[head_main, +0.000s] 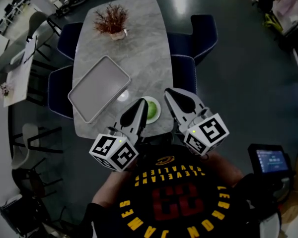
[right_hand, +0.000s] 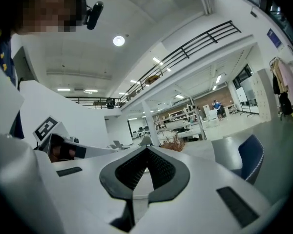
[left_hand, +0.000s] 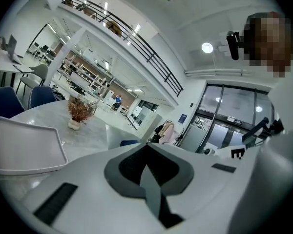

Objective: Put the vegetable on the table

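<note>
Our left gripper point(head_main: 140, 103) and right gripper point(head_main: 168, 92) are both pinched shut on nothing, right by the green vegetable point(head_main: 151, 111) in its little plate point(head_main: 159, 114) at the table point(head_main: 139, 43) edge; a sloppy grab could knock the plate off

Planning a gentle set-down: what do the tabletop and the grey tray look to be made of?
Tabletop: looks like polished marble or a marble-look slab. It shows pale grey veining and a bright patch of glare at the far end.
Tray: probably matte plastic, possibly coated metal. It is an even pale grey with a raised rim, rounded corners and no sharp reflection.
</note>
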`<action>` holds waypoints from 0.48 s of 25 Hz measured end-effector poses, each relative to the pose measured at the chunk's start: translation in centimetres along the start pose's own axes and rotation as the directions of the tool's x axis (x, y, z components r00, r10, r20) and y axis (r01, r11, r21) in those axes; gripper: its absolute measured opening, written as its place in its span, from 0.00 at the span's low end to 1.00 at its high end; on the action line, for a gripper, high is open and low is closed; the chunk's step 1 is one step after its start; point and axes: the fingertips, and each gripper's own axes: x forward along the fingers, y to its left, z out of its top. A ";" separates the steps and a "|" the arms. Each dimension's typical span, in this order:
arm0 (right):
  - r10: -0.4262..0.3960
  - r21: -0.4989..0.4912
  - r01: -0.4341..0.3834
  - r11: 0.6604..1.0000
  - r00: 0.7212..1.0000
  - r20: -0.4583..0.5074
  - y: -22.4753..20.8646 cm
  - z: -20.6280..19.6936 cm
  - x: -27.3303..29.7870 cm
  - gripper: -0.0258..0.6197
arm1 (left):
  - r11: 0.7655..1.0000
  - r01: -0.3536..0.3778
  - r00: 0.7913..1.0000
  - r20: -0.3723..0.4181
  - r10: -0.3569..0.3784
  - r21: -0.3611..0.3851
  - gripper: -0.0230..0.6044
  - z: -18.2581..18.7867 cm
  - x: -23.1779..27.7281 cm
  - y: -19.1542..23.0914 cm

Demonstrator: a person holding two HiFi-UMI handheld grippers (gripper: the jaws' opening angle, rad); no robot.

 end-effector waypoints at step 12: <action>0.075 -0.089 -0.071 0.994 0.996 0.052 3.3 1.3 -1.3 0.05 | 0.972 -0.005 1.000 0.026 -0.001 0.233 0.04 1.5 -0.8 -3.6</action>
